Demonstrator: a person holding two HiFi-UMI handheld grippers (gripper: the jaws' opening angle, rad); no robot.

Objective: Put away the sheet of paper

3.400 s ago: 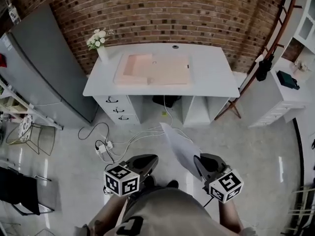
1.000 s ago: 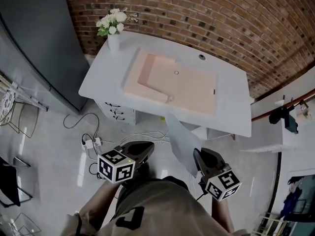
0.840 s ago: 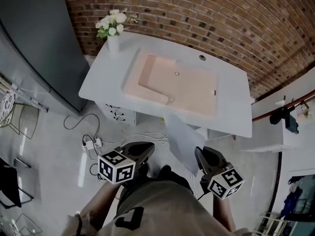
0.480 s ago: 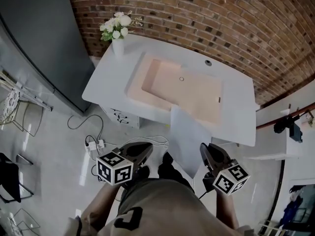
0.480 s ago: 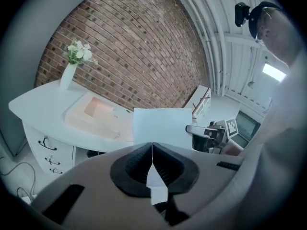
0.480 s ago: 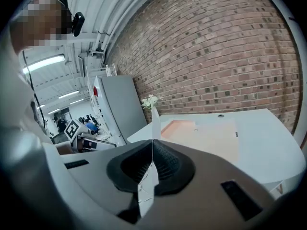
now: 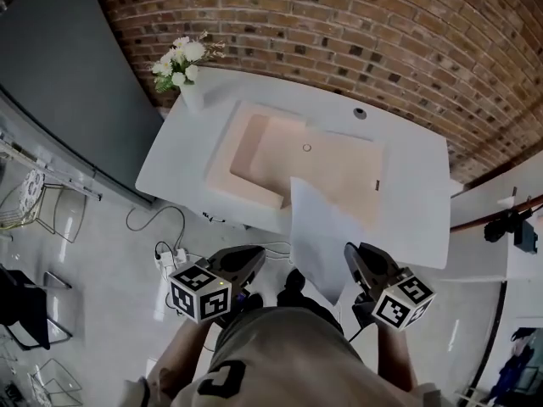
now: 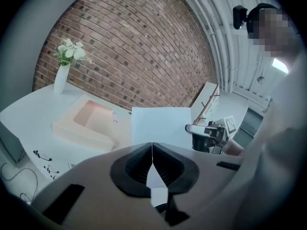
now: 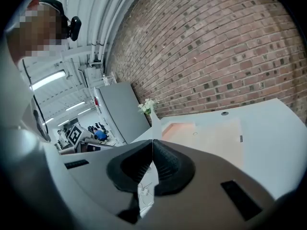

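Note:
The white sheet of paper (image 7: 318, 236) hangs upright between the two grippers, its top edge over the front of the white desk (image 7: 411, 206). My right gripper (image 7: 350, 258) is shut on the sheet's right edge. In the left gripper view the sheet (image 8: 160, 124) stands flat-on with the right gripper (image 8: 207, 134) beside it. My left gripper (image 7: 256, 258) is shut and holds nothing; it stays left of the sheet, below the desk's edge. An open pink folder (image 7: 327, 164) lies on the desk and also shows as a pink folder (image 9: 216, 128) past the shut right gripper (image 9: 153, 146).
A white vase of flowers (image 7: 188, 87) stands at the desk's far left corner. A tall grey cabinet (image 7: 68, 91) is left of the desk. A power strip with cables (image 7: 170, 259) lies on the floor. The brick wall (image 7: 382, 41) runs behind the desk.
I have come closer to the desk: the sheet's top, earlier over the floor, now overlaps the desk's front edge and the folder. Both grippers keep their hold and spacing.

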